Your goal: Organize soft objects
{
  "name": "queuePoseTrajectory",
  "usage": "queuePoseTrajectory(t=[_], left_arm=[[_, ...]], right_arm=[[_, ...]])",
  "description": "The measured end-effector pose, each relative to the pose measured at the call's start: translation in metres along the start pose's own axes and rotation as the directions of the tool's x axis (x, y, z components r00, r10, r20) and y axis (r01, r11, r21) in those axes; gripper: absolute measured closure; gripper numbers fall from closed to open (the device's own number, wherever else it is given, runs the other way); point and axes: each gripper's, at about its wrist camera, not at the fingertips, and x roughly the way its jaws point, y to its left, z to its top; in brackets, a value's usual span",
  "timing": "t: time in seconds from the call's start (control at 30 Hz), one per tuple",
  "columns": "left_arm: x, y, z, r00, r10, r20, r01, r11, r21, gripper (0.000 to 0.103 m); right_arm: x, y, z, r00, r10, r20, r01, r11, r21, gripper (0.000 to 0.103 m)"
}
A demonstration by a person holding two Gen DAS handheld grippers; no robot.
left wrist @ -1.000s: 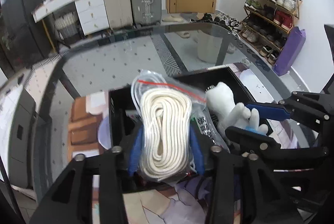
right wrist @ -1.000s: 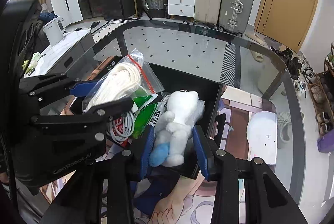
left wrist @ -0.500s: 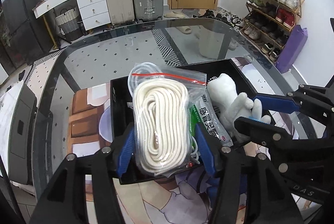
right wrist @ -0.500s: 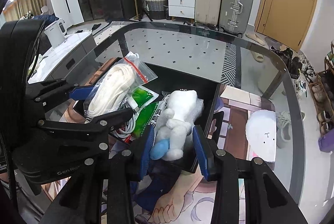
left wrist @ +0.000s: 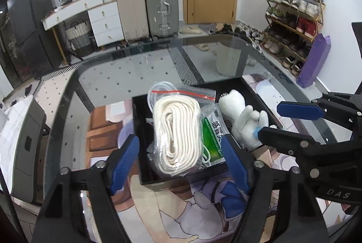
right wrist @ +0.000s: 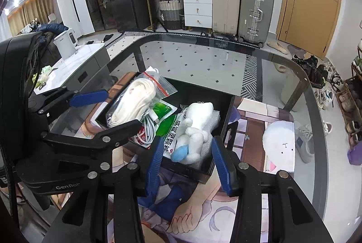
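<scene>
- The left gripper (left wrist: pixel 181 159) had its jaws wide apart, with nothing clamped between them.
- The bag of white rope (left wrist: pixel 177 129) lay in the left half of the black box (left wrist: pixel 181 178), and it was seen between the two blue pads (left wrist: pixel 123 162) without touching either of them.
- The near end of the bag reached the front wall of the box, just ahead of the jaws.
- The right gripper (right wrist: pixel 187 163) also had its jaws apart and held nothing.
- The white plush toy (right wrist: pixel 195 129) lay in the right half of the box, on a piece of bubble wrap (right wrist: pixel 212 123), with its blue foot pointing toward the jaws.
- The toy was seen in the gap between the right jaws, clear of both pads.
- Green sachets (right wrist: pixel 167 123) and a white cable (right wrist: pixel 148 127) lay between the rope bag and the toy.
- The box stood on a printed mat (right wrist: pixel 255 127) on the glass worktop (right wrist: pixel 203 62).
</scene>
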Motion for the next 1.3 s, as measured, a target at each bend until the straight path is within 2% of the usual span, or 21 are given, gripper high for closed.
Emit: queuePoseTrajectory(t=[0.27,0.37,0.43,0.47,0.53,0.6,0.73,0.8,0.87,0.93,1.03,1.23,1.3], left_arm=[[-0.015,-0.004,-0.001,0.999,0.004,0.039,-0.005,0.999,0.032,0.026],[-0.022,-0.005,-0.003,0.998,0.017,0.054,-0.019,0.999,0.035,0.026],[-0.027,-0.004,-0.006,0.997,0.022,0.068,-0.025,0.999,0.032,0.026],[-0.031,-0.003,-0.007,0.997,0.030,0.073,-0.032,0.999,0.026,0.025],[-0.037,-0.003,-0.010,0.996,0.035,0.083,-0.037,0.999,0.014,0.022],[-0.045,-0.004,-0.014,0.995,0.038,0.094,-0.039,0.999,0.003,0.014],[-0.067,-0.004,-0.023,0.986,0.059,0.155,-0.056,0.998,-0.022,0.012],[-0.077,-0.003,-0.028,0.981,0.063,0.185,-0.059,0.998,-0.029,0.007],[-0.087,-0.005,-0.034,0.975,0.066,0.213,-0.060,0.998,-0.034,0.004],[-0.096,-0.006,-0.041,0.969,0.078,0.233,-0.071,0.997,-0.038,0.004],[-0.112,-0.011,-0.058,0.961,0.090,0.262,-0.081,0.996,-0.045,0.004],[-0.143,-0.013,-0.093,0.952,0.063,0.299,-0.042,0.996,-0.078,0.001],[-0.155,-0.014,-0.107,0.943,0.071,0.325,-0.045,0.995,-0.087,0.000]], right_arm=[[-0.023,0.011,-0.008,0.999,-0.016,0.044,0.016,1.000,0.003,0.052],[-0.032,0.014,-0.010,0.998,-0.023,0.064,0.022,1.000,0.007,0.040],[-0.040,0.016,-0.012,0.996,-0.017,0.084,0.015,1.000,0.018,0.027],[-0.044,0.016,-0.013,0.995,-0.021,0.093,0.019,1.000,0.021,0.025],[-0.053,0.018,-0.015,0.994,-0.037,0.107,0.035,0.999,0.023,0.025],[-0.062,0.019,-0.019,0.992,-0.049,0.119,0.045,0.998,0.034,0.022],[-0.082,0.024,-0.029,0.988,-0.035,0.148,0.024,0.997,0.075,0.018],[-0.093,0.027,-0.036,0.986,-0.028,0.164,0.013,0.996,0.092,0.018],[-0.105,0.031,-0.043,0.981,-0.028,0.190,0.006,0.993,0.115,0.014],[-0.120,0.034,-0.055,0.975,-0.024,0.221,-0.010,0.989,0.150,0.006],[-0.139,0.041,-0.077,0.965,-0.019,0.262,-0.031,0.982,0.186,0.004],[-0.161,0.056,-0.117,0.953,-0.034,0.301,-0.019,0.985,0.171,0.003],[-0.168,0.058,-0.130,0.945,-0.055,0.322,-0.004,0.984,0.180,0.003]])
